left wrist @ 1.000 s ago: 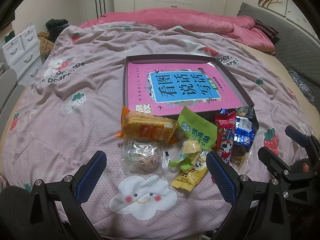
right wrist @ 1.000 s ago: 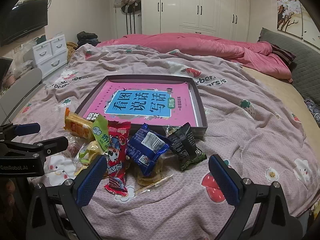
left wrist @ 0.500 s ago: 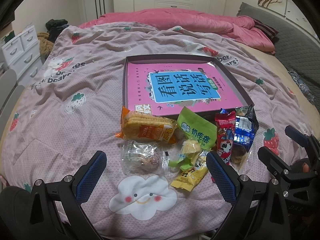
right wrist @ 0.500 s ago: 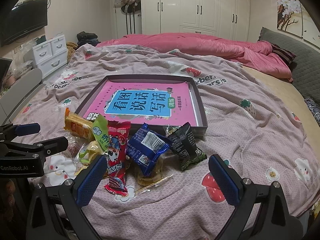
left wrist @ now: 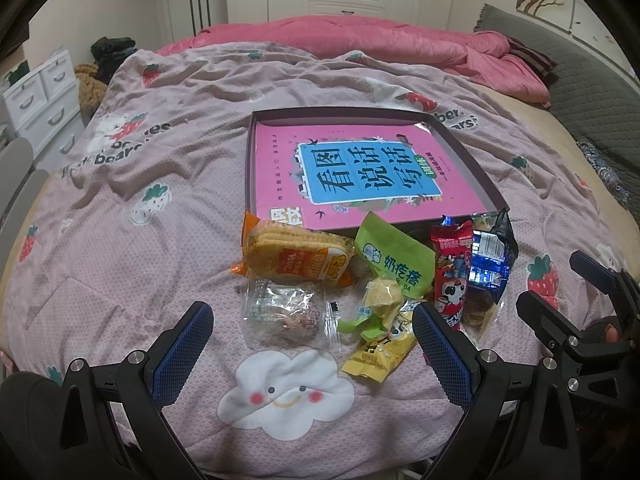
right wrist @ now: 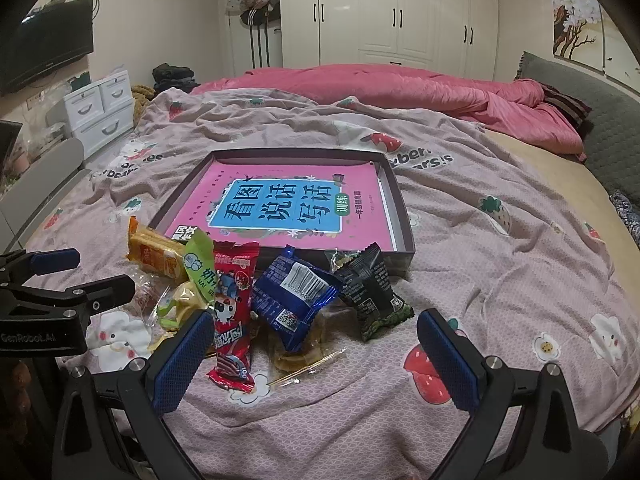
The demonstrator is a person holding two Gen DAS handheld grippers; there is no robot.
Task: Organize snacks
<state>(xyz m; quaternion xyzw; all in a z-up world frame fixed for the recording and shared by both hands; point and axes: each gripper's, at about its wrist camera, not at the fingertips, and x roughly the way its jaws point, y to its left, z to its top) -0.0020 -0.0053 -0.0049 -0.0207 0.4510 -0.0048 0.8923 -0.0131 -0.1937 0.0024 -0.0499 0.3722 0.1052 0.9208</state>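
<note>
Several snack packets lie in a heap on the bedspread in front of a shallow dark box [left wrist: 476, 172] [right wrist: 402, 216] that holds a pink book [left wrist: 360, 168] [right wrist: 280, 208]. The heap includes an orange cracker pack [left wrist: 294, 256] [right wrist: 152, 254], a clear wrapped pastry [left wrist: 286, 310], a green packet [left wrist: 394, 260] [right wrist: 198, 264], a yellow packet [left wrist: 380, 354], a red packet [left wrist: 450, 276] [right wrist: 232, 304], a blue packet [left wrist: 488, 260] [right wrist: 294, 300] and a black packet [right wrist: 372, 290]. My left gripper [left wrist: 310, 354] hovers open before the clear pastry. My right gripper [right wrist: 316, 364] is open, empty, near the blue packet.
The bed carries a wrinkled strawberry-print cover [left wrist: 140, 200] and a pink quilt [right wrist: 400, 88] at the back. White drawers [right wrist: 102, 108] stand left of the bed, a grey headboard [right wrist: 592, 128] on the right. White wardrobes [right wrist: 400, 12] line the far wall.
</note>
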